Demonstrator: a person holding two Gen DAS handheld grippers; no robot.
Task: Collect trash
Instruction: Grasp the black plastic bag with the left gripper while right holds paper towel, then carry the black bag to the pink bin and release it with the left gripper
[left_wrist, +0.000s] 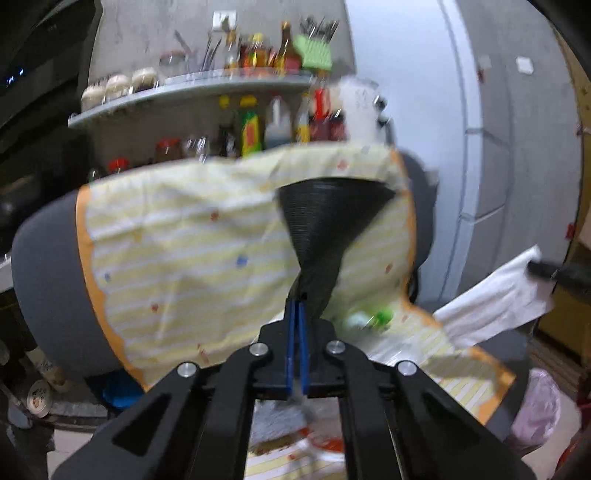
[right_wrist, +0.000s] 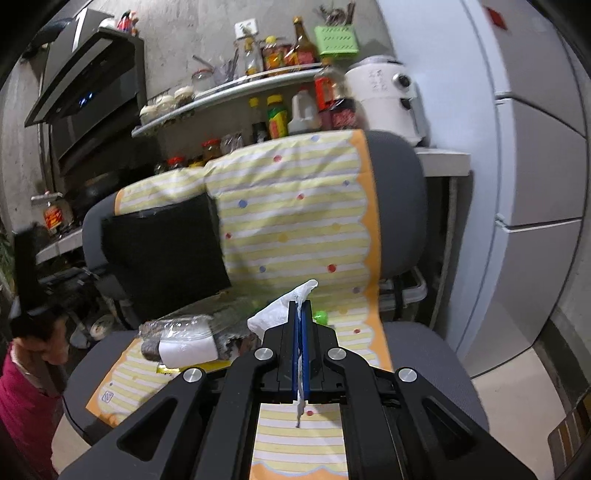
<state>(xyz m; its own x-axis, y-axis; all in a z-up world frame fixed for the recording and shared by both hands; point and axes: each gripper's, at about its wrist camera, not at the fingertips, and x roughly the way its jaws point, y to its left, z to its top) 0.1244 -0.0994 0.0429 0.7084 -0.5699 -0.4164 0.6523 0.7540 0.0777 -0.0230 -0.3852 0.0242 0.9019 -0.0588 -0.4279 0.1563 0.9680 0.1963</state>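
We are holding a black bag (left_wrist: 325, 229) in the left gripper (left_wrist: 297, 306): its blue pads (left_wrist: 291, 343) are pressed together on the bag's twisted neck, and the bag is fanning out above them, hanging in front of the chair (left_wrist: 44, 258). From the right wrist view the same bag (right_wrist: 166, 254) is showing as a dark sheet at the left of the chair back.

We are pinching a white tissue (right_wrist: 280, 310) in the right gripper (right_wrist: 300, 306); the jaws are closed on it, with paper sticking out above the tips and a thin strip trailing below the pads. The left view is catching this tissue (left_wrist: 495, 299) at its right edge, held up off the seat.

A striped yellow cloth (right_wrist: 295, 221) is covering the chair back and seat. On the seat we are seeing more trash: a clear wrapper (right_wrist: 181, 336) with a white label, lying left of the right gripper, and a small green item (right_wrist: 320, 316) just beside the tips. The left view is blurred.
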